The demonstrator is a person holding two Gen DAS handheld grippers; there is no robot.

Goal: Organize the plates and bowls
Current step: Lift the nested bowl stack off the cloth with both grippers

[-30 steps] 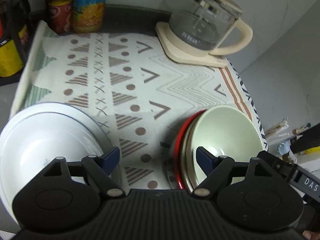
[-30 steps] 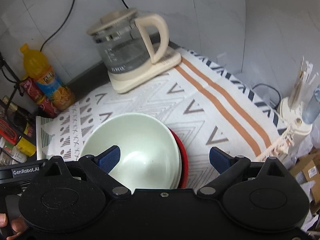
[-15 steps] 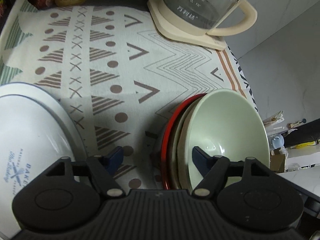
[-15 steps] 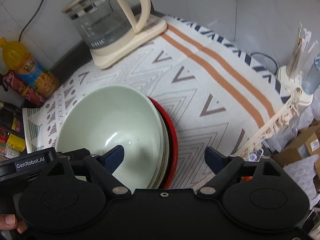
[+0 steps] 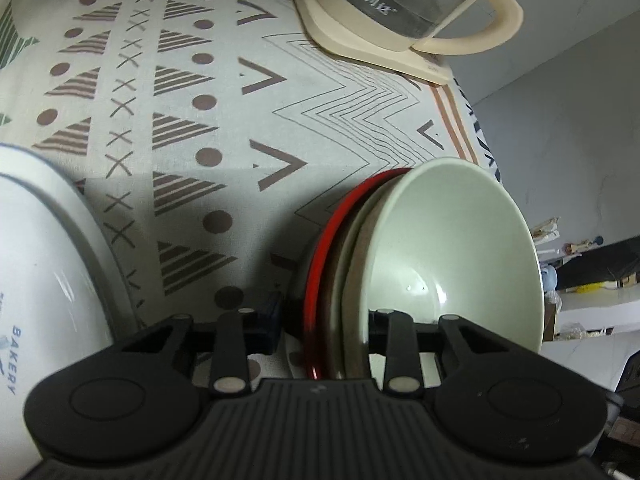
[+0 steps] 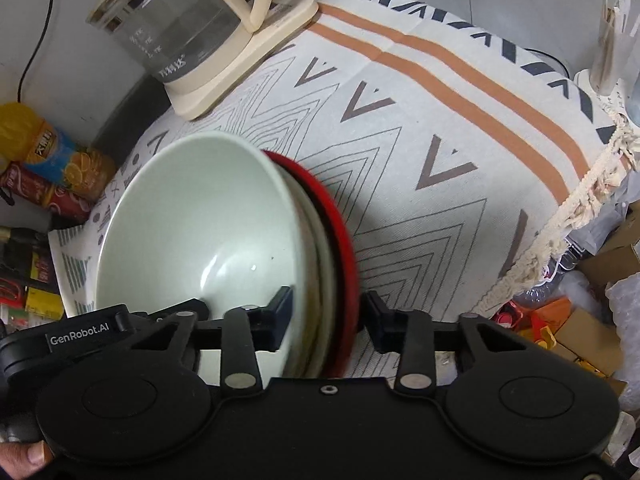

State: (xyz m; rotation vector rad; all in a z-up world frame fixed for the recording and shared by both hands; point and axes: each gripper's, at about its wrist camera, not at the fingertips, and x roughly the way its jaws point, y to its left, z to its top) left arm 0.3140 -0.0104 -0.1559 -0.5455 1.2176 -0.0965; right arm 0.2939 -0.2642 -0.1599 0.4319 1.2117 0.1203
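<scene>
A stack of nested bowls (image 5: 452, 248) (image 6: 200, 232) sits on the patterned cloth, with a pale green bowl on top, beige ones under it and a red one (image 5: 320, 264) (image 6: 340, 240) at the bottom. My left gripper (image 5: 324, 320) straddles the stack's left rim. One pad lies against the red bowl's outer wall and the other finger is inside the green bowl, with the jaws closing. My right gripper (image 6: 326, 308) straddles the right rim the same way, jaws closing. A white plate (image 5: 48, 280) printed "BAKERY" lies at the left.
A glass kettle on a cream base (image 5: 400, 0) (image 6: 180, 32) stands at the back of the cloth. Drink bottles (image 6: 44, 152) stand at the back left. The cloth's fringed edge (image 6: 580, 200) drops off at the right, with boxes and clutter below it. A thumb (image 6: 24, 456) shows at the bottom left.
Both grippers have sunk toward the bowl stack. Their jaws have narrowed from wide open onto opposite sides of its rim.
</scene>
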